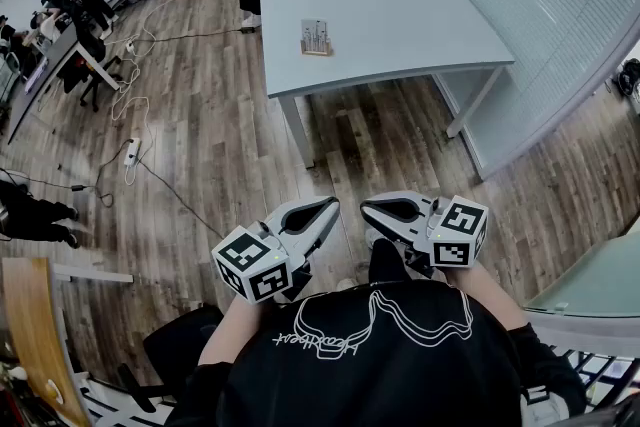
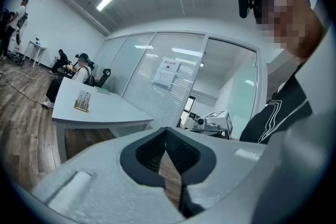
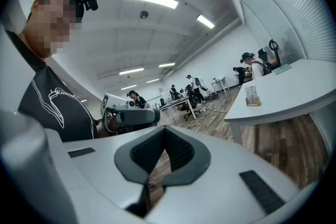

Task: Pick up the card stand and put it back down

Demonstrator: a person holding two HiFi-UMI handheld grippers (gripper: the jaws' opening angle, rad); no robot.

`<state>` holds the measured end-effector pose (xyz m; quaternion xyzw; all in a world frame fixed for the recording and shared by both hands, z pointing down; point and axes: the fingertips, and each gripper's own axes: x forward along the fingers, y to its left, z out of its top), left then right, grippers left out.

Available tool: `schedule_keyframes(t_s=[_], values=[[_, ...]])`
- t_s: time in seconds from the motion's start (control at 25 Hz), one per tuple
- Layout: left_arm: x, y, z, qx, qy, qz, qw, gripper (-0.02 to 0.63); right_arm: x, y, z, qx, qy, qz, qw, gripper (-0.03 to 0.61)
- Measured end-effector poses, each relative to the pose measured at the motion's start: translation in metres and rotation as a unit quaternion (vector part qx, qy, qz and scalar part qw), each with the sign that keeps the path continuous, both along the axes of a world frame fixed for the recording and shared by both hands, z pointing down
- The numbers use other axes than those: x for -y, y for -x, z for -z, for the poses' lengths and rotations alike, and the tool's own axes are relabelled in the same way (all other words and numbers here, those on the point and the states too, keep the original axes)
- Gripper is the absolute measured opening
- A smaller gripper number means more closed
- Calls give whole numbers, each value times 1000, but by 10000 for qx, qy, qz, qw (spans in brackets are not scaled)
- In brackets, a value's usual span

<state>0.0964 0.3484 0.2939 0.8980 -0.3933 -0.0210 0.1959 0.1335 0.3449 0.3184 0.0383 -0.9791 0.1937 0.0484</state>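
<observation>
So both claws are clenched shut with nothing in them. The left gripper (image 1: 328, 206) and right gripper (image 1: 370, 208) sit at the lower middle of the head view, tips angled in toward each other, held close to the person's body.

The card stand (image 1: 316, 38) is way up in the upper middle of the frame. It stands upright on the white table (image 1: 420, 25), near the table's left edge, well apart from both claws and with open wood floor between. Its long axis looks roughly left-right in the frame, broad face toward the person.

It lines up a bit more with the left gripper, so I'd guess that 1 has the straighter reach. Either way the jaws need to open first.
</observation>
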Motion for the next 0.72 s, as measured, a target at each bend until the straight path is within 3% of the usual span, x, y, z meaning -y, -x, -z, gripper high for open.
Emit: schedule_keyframes(t_s=[0.32, 0.56, 0.72], values=[[-11, 9, 4, 8, -78, 83, 9999, 14, -9, 7, -3, -29, 11, -73, 10000, 6], [-19, 8, 14, 87, -167, 39, 9998, 14, -13, 11, 18, 387, 128, -36, 9992, 8], [-26, 14, 26, 152, -276, 92, 9995, 14, -13, 15, 31, 362, -5, -93, 9993, 8]])
